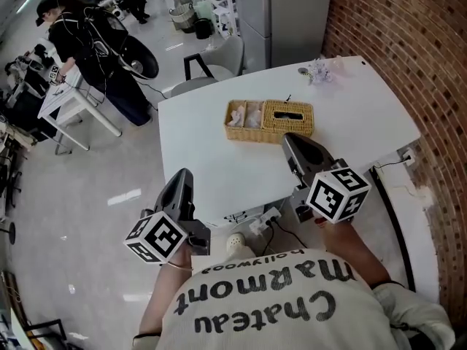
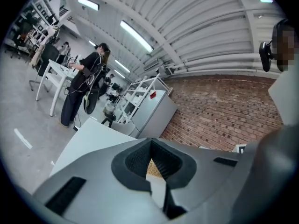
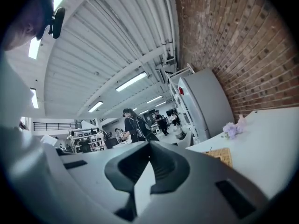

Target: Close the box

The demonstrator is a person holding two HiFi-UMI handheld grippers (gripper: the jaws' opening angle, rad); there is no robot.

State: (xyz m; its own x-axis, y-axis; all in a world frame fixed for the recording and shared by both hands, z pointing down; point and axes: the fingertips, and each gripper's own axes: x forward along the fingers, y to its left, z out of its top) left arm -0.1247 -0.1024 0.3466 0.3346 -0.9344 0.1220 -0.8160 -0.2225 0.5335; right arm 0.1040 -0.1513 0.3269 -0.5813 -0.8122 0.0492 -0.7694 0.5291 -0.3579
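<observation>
A woven wicker box point(image 1: 268, 119) sits near the middle of the white table point(image 1: 197, 152). Its right part is covered by a slotted lid, and its left compartments are open with pale contents. My left gripper point(image 1: 184, 175) hangs off the table's near edge, jaws together, holding nothing. Just short of the box's right end, my right gripper point(image 1: 290, 138) points at it, shut and empty. In the left gripper view the shut jaws point(image 2: 150, 143) leave a sliver of wicker point(image 2: 152, 170) showing. In the right gripper view the box point(image 3: 219, 156) lies beyond the shut jaws point(image 3: 149, 144).
A small bunch of pale flowers point(image 1: 319, 70) lies at the table's far right corner. A brick wall point(image 1: 408, 42) runs along the right. A chair point(image 1: 208, 75) and a grey fridge point(image 1: 284, 13) stand behind the table. A person in black point(image 1: 87, 42) stands at a desk far left.
</observation>
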